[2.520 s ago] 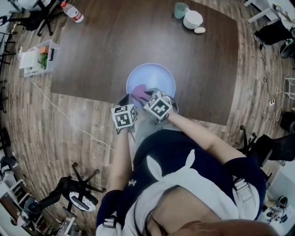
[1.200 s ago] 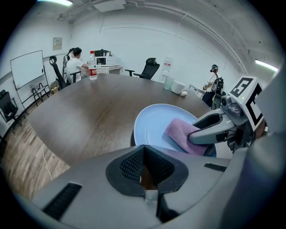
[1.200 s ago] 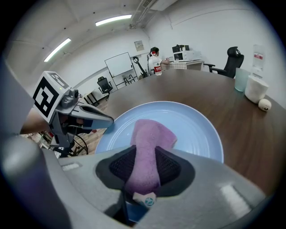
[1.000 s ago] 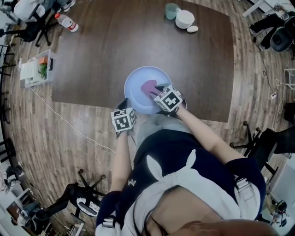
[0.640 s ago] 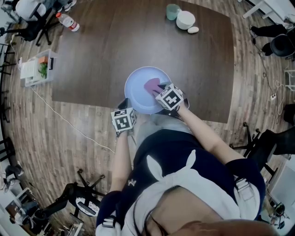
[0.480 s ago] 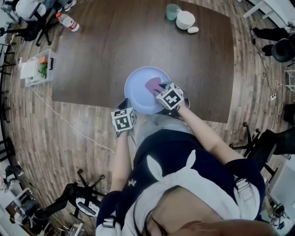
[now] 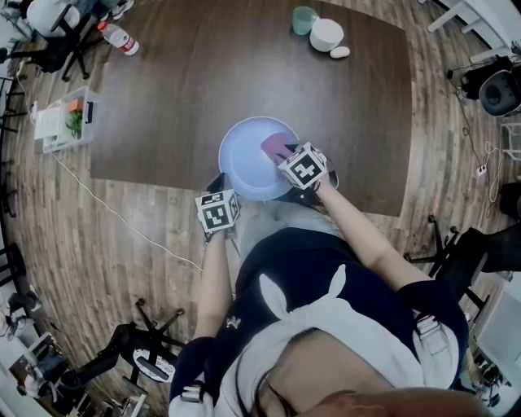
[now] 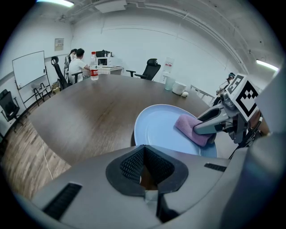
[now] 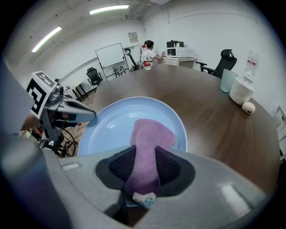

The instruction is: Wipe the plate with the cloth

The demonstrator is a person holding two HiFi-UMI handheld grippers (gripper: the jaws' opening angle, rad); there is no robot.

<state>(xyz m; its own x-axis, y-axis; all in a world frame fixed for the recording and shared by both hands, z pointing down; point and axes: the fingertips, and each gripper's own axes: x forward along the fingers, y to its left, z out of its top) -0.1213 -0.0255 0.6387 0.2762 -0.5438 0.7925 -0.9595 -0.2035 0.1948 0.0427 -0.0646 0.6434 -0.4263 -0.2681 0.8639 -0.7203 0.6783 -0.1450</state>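
A light blue plate (image 7: 244,163) lies near the front edge of the dark wooden table (image 7: 203,81). A purple cloth (image 7: 275,144) rests on its far right part. My right gripper (image 7: 287,153) is shut on the cloth, which runs up between the pads (image 9: 123,166) and spreads over the plate (image 9: 107,125). My left gripper (image 7: 221,182) sits at the plate's near left rim with its jaws closed there. In the left gripper view, the plate (image 8: 161,129) and cloth (image 8: 192,127) lie just past the left gripper (image 8: 145,161).
A green cup (image 7: 304,18), a white bowl (image 7: 327,33) and a small white object (image 7: 340,51) stand at the table's far side. A water bottle (image 7: 119,37) lies at the far left corner. On the floor are a plastic box (image 7: 61,114), a cable (image 7: 122,216) and office chairs.
My right gripper has slid the cloth a little to the right and toward the plate's far side. The left gripper and the plate have stayed put.
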